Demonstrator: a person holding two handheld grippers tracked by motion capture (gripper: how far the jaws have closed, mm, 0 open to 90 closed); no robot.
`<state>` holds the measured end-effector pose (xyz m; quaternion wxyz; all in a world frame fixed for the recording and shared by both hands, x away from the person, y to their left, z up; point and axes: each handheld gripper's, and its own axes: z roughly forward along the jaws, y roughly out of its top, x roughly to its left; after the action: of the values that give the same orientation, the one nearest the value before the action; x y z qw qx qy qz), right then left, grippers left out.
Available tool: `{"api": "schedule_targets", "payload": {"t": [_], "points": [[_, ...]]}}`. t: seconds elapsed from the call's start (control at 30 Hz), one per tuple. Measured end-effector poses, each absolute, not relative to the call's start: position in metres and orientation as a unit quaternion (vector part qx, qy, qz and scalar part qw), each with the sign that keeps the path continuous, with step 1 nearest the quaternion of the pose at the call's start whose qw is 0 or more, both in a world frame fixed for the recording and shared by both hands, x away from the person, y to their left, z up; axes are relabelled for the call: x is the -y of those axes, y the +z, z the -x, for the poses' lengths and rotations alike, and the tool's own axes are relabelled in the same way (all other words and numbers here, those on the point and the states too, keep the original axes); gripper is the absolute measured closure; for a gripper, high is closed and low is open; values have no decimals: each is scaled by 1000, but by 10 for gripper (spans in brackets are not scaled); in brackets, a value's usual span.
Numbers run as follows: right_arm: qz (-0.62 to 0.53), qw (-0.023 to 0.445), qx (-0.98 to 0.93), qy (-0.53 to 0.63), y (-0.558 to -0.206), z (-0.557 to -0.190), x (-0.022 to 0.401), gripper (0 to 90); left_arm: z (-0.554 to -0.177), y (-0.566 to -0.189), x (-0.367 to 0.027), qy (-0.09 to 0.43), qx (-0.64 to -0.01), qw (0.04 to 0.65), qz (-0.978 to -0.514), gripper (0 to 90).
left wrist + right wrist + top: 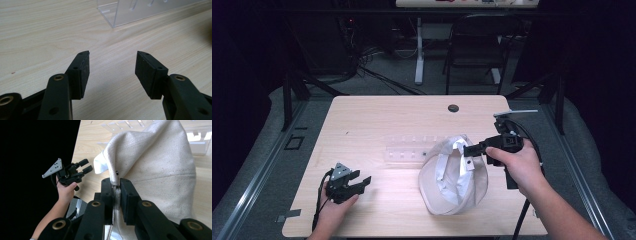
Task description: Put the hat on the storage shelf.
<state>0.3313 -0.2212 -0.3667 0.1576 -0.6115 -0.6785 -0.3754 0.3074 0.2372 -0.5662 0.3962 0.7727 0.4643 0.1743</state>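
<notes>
A cream-white cloth cap [452, 177] lies upside down on the wooden table [377, 120], its inner bands showing. My right gripper [468, 156] is shut on the cap's rim at its right side; in the right gripper view the two pads pinch the cap's [160, 170] seam, right gripper [115, 183] holding the fabric between them. My left gripper [362, 182] rests low at the table's front left, held by a hand, jaws wide apart and nothing between them. The left gripper [112, 57] view looks over bare wood.
A clear plastic rack [409, 148] lies behind the cap, mid-table; its corner [117, 15] shows ahead of the left gripper. A dark round hole [453, 108] sits near the table's far edge. A chair [477, 45] and desk legs stand beyond the table.
</notes>
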Motion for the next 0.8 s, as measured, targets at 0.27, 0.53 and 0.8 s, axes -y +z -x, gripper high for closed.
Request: {"api": "schedule_targets", "payload": {"t": [0.27, 0.53, 0.8], "points": [[609, 152, 675, -388, -357, -330, 224, 822, -308, -566, -237, 174, -465, 397, -772, 460], [610, 144, 671, -397, -349, -329, 230, 822, -307, -566, -236, 173, -466, 397, -771, 459], [607, 134, 660, -422, -336, -330, 237, 822, -307, -566, -235, 174, -464, 400, -771, 459]]}}
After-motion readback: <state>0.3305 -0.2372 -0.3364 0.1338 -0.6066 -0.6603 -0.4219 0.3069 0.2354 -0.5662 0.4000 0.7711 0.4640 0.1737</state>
